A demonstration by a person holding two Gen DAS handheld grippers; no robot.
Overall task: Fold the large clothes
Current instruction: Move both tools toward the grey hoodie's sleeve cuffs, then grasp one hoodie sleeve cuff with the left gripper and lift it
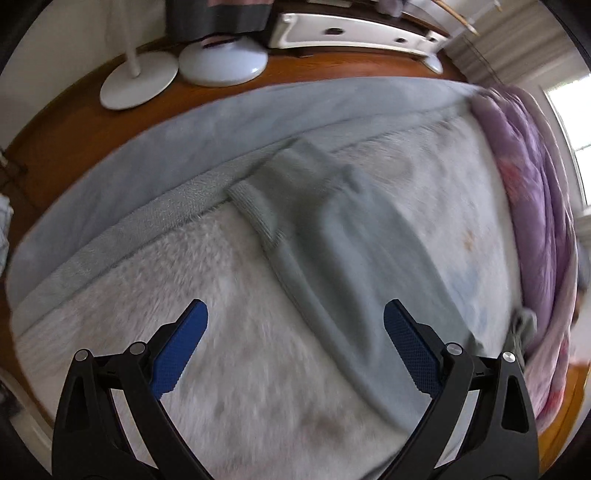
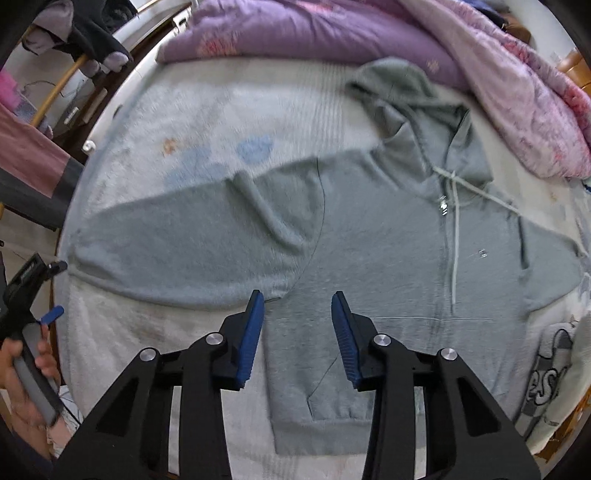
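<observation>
A grey zip-up hoodie (image 2: 388, 251) lies flat, front up, on a white fluffy blanket (image 2: 140, 140) on the bed. Its hood points toward the purple quilt, and one sleeve (image 2: 177, 243) stretches out to the left. My right gripper (image 2: 297, 301) is open and empty, hovering above the hoodie's lower body near the armpit. My left gripper (image 1: 295, 310) is wide open and empty above the same sleeve (image 1: 332, 251), whose ribbed cuff (image 1: 255, 210) lies near the bed's edge. The left gripper also shows at the left edge of the right wrist view (image 2: 51, 291), held by a hand.
A purple and pink quilt (image 2: 332, 33) is bunched along the head of the bed. Two white round stand bases (image 1: 140, 81) sit on the wooden floor beyond the bed edge, beside a white cabinet (image 1: 354, 35). A printed grey cloth (image 2: 554, 369) lies at the right.
</observation>
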